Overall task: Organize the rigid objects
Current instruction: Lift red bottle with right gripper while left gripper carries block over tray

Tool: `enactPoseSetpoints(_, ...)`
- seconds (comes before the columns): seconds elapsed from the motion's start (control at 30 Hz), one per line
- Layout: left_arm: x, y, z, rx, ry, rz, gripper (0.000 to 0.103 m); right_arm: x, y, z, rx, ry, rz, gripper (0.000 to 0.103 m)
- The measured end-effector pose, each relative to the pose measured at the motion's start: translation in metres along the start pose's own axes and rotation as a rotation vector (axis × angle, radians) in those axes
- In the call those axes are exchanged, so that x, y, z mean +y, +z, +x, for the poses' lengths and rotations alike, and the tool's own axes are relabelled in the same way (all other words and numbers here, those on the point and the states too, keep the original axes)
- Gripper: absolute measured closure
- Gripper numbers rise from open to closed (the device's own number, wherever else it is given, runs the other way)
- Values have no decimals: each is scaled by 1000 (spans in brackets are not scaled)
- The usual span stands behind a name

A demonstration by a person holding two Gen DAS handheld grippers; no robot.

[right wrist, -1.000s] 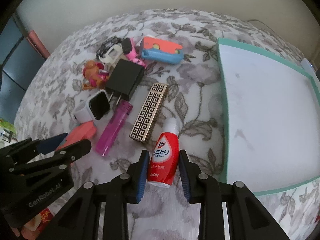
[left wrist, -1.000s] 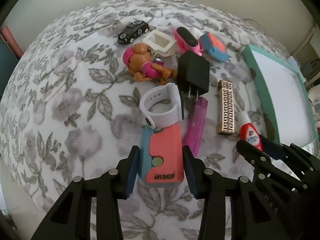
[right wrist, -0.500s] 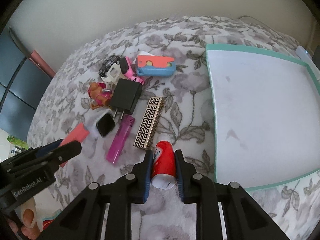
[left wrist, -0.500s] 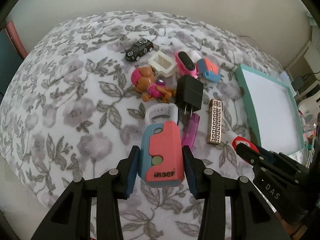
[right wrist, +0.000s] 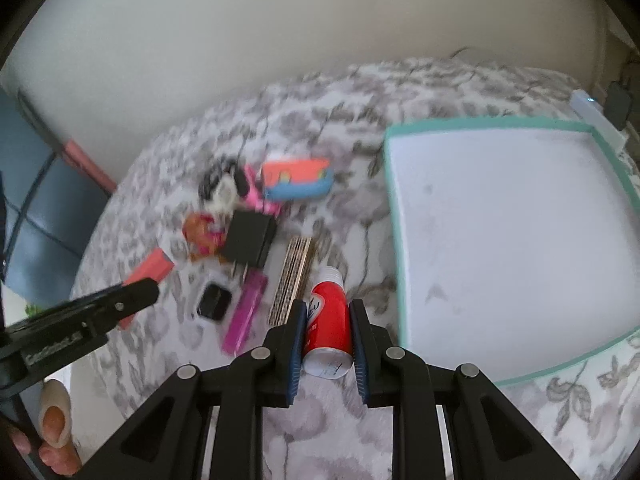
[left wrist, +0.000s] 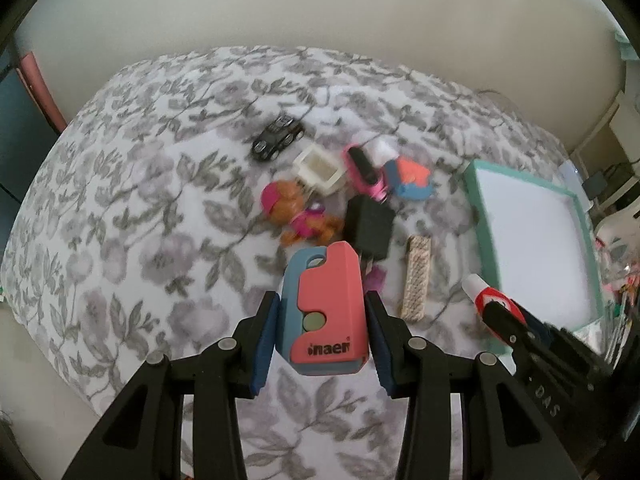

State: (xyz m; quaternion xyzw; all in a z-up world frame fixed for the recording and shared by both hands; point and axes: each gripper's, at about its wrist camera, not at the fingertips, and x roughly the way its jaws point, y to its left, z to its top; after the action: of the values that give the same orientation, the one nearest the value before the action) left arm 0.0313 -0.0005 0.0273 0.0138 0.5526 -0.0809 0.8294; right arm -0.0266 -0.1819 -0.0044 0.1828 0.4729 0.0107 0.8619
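Fingers [left wrist: 266,330] of the left gripper [left wrist: 322,330] are clamped on the coral-and-blue case [left wrist: 324,312], carried clear above the floral bedspread [left wrist: 132,216]. Over on the right gripper [right wrist: 325,336], the fingers [right wrist: 297,332] pinch the red bottle [right wrist: 329,320] by its body, white cap pointing forward, also off the bed. Both loads look bound for the teal-rimmed tray [right wrist: 394,216], which sits bare at the right.

Risks from here? The bottle is round and smooth, so a quick swing could let it twist or slip out. The two grippers travel close together and could knock each other on the way to the tray.

Compared with half a second ago, both cameras sit higher and the scene has gone blurry: the pile with the black charger [left wrist: 368,228], pink lighter [right wrist: 245,318] and patterned gold bar [right wrist: 292,278] looks smaller, and the bottle now shows more of its red side.
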Motion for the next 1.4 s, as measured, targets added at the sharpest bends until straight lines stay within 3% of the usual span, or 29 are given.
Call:
enactPoseSetpoints(0.13,-24,21,-5,-17,-37,-21,59,-29,8,-18,-76,-80,72,80)
enactPoseSetpoints(0.37,-97,36,1,-26,-92,38,59,-93,11,-26,-78,-170,267,80)
enactPoseSetpoints(0.57,-157,30,23,-9,-143,121,59,-123,12,-34,-108,-286,304,80)
enactPoseSetpoints(0.67,-172,26,33,20,-213,130,59,-139,12,-47,-140,-362,323,80)
enactPoseSetpoints(0.83,-192,20,41,-10,-236,173,59,-151,14,-58,-180,-473,318,80)
enactPoseSetpoints(1.4,-197,10,71,14,-197,200,58,-152,11,-32,-84,-489,289,80)
